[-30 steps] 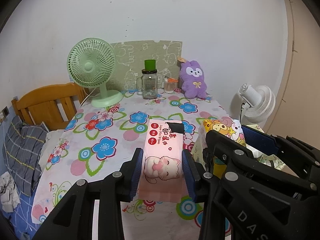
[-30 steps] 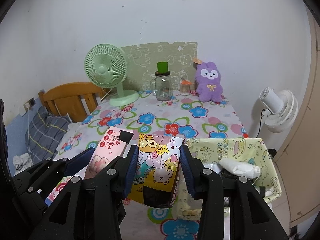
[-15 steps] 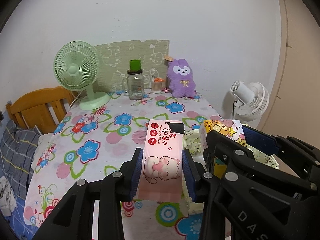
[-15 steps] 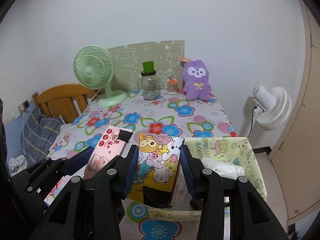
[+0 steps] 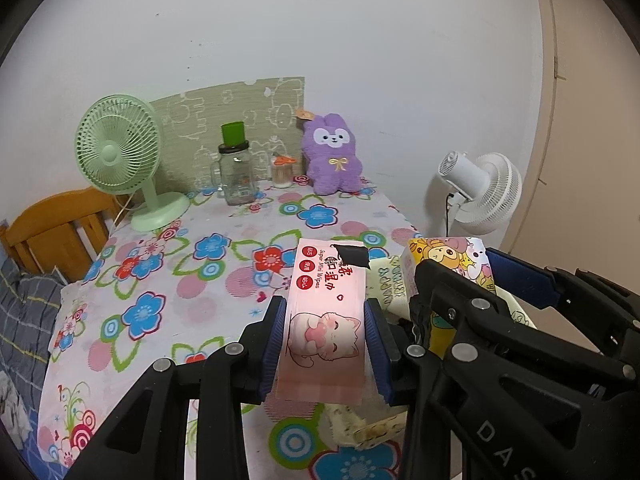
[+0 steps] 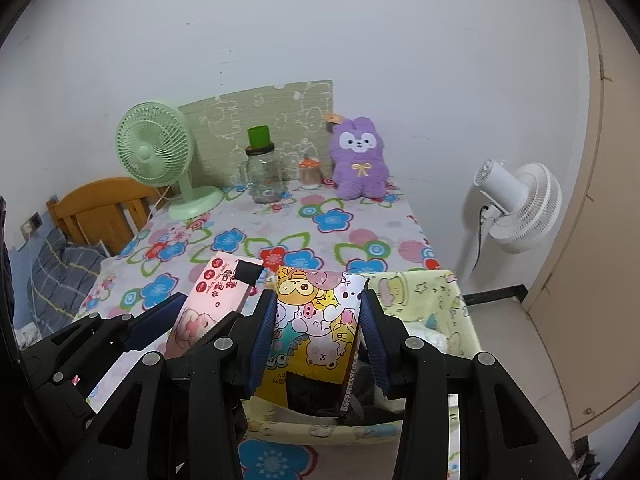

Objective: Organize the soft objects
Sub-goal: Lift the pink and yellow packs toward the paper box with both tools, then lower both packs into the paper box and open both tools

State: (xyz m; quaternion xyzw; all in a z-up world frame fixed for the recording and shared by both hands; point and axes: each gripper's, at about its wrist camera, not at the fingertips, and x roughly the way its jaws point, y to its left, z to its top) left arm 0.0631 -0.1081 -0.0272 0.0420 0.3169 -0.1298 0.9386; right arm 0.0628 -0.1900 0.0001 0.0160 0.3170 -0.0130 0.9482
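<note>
Left gripper (image 5: 326,338) clamped on pink wipes pack (image 5: 326,312), right gripper (image 6: 318,334) clamped on cartoon tissue pack (image 6: 316,320)

A plain white wall (image 5: 360,32) backs the flower-patterned worktop (image 5: 168,280); a wooden chair (image 5: 52,232) stands left, a white floor fan (image 6: 516,208) right.
</note>
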